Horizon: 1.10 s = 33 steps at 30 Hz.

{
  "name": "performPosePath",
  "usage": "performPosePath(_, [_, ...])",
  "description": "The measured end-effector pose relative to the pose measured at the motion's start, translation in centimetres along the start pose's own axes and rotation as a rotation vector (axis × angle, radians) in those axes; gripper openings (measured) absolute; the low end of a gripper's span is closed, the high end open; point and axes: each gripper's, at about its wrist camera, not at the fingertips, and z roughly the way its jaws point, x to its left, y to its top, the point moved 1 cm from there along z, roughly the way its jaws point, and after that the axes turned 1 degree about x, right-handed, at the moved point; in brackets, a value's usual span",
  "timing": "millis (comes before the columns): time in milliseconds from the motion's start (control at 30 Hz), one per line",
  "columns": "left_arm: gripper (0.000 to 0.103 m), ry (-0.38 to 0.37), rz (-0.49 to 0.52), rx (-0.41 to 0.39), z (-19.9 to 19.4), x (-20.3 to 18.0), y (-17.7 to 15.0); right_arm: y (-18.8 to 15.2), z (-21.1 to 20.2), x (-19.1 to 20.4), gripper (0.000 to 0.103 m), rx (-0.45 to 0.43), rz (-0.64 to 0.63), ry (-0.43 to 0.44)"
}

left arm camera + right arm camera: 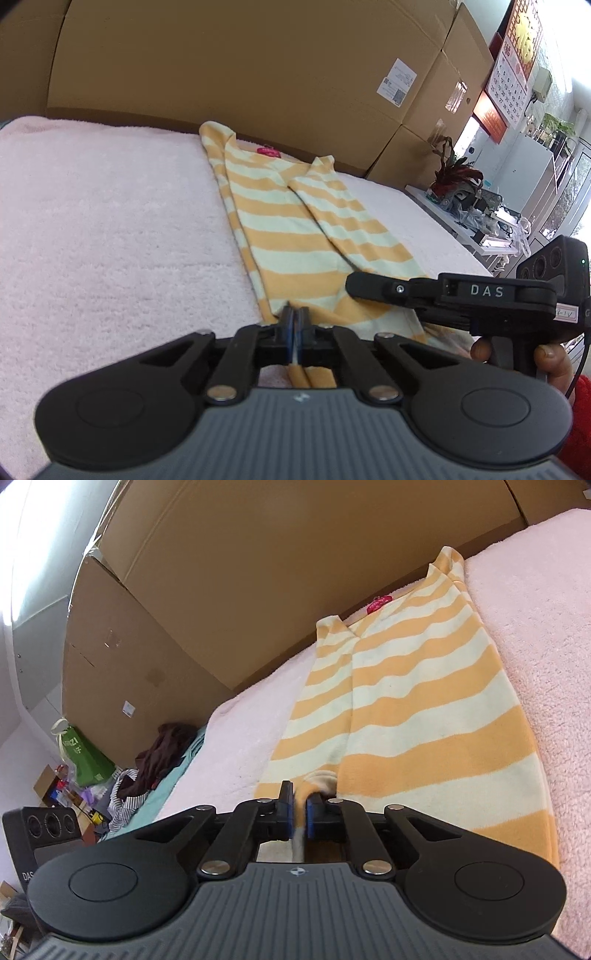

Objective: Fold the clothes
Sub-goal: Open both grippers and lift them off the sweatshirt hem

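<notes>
- The striped garment (pixel 295 229), in orange and pale mint bands, lies lengthwise on a pink fleece blanket (pixel 103 221); in the left wrist view it runs from the upper middle of the frame down to the lower centre, with its sides folded inward into a long narrow strip.
- A small pink tag (pixel 267 150) shows at its far end, at the neckline, near the top of the frame.
- The left gripper (pixel 294 321), at the lower centre of its own view, is clenched on the near edge of the garment; orange cloth passes between the blue pads and comes out below them.
- The right gripper (pixel 298 808) is likewise clamped on the near edge, with a bunched fold of cloth standing up between its pads at the lower centre of the right wrist view.
- In the left wrist view that gripper reaches in from the right edge, its black finger lying over the garment, with a person's fingers (pixel 550 358) on the handle and a red sleeve (pixel 580 424) at the lower right.
- Large cardboard boxes (pixel 240 55) stand just behind the blanket, across the top of both views.
- A wall calendar (pixel 508 88) hangs at the upper right of the left wrist view.
- A pile of dark clothes (pixel 162 753) and a green bag (pixel 86 757) sit at the left of the right wrist view.
</notes>
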Motion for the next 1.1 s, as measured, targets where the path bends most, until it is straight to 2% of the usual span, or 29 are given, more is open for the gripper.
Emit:
performPosePath(133, [0.0, 0.015, 0.008, -0.044, -0.8, 0.3, 0.6, 0.0, -0.7, 0.4, 0.007, -0.094, -0.041, 0.042])
performPosePath(200, [0.0, 0.024, -0.001, -0.026, -0.6, 0.6, 0.4, -0.4, -0.2, 0.2, 0.009, -0.063, -0.056, 0.027])
performPosePath(233, [0.0, 0.028, -0.005, -0.016, -0.6, 0.7, 0.3, -0.6, 0.3, 0.0, 0.006, -0.037, -0.058, -0.002])
performPosePath(267, [0.0, 0.028, -0.007, 0.0, -0.5, 0.8, 0.0, -0.8, 0.1, 0.1, 0.007, -0.049, -0.076, 0.0])
performPosePath(400, [0.0, -0.018, -0.026, 0.015, -1.2, 0.8, -1.1, -0.8, -0.8, 0.7, 0.031, -0.045, -0.106, 0.01])
performPosePath(467, [0.0, -0.041, -0.043, 0.014, -1.1, 0.9, -1.0, -0.6, -0.7, 0.6, 0.033, -0.038, -0.08, 0.024])
performPosePath(633, [0.0, -0.081, -0.069, 0.014, -0.3, 0.9, -0.2, -0.1, -0.2, 0.1, 0.028, -0.035, 0.001, 0.039])
performPosePath(800, [0.0, -0.109, -0.088, 0.032, 1.1, 1.3, 0.5, 0.3, 0.0, -0.3, 0.029, -0.017, 0.041, 0.05])
performPosePath(900, [0.0, -0.128, -0.132, 0.002, 1.0, 2.1, 1.0, 0.7, 0.2, -0.6, 0.032, -0.017, 0.108, 0.071])
performPosePath(967, [0.0, -0.112, -0.134, -0.016, 1.1, 2.3, 1.2, 0.7, 0.4, -0.8, 0.031, -0.025, 0.13, 0.074])
performPosePath(1000, [0.0, -0.104, -0.135, -0.026, 1.1, 2.3, 1.2, 0.7, 0.5, -0.8, 0.026, -0.03, 0.13, 0.067])
performPosePath(1033, [0.0, -0.095, -0.136, -0.035, 1.1, 2.4, 1.3, 0.7, 0.7, -0.8, 0.015, -0.035, 0.129, 0.06])
performPosePath(1100, [0.0, -0.079, -0.137, -0.053, 1.2, 2.6, 1.4, 0.4, 0.7, -0.6, 0.007, -0.05, 0.091, 0.019])
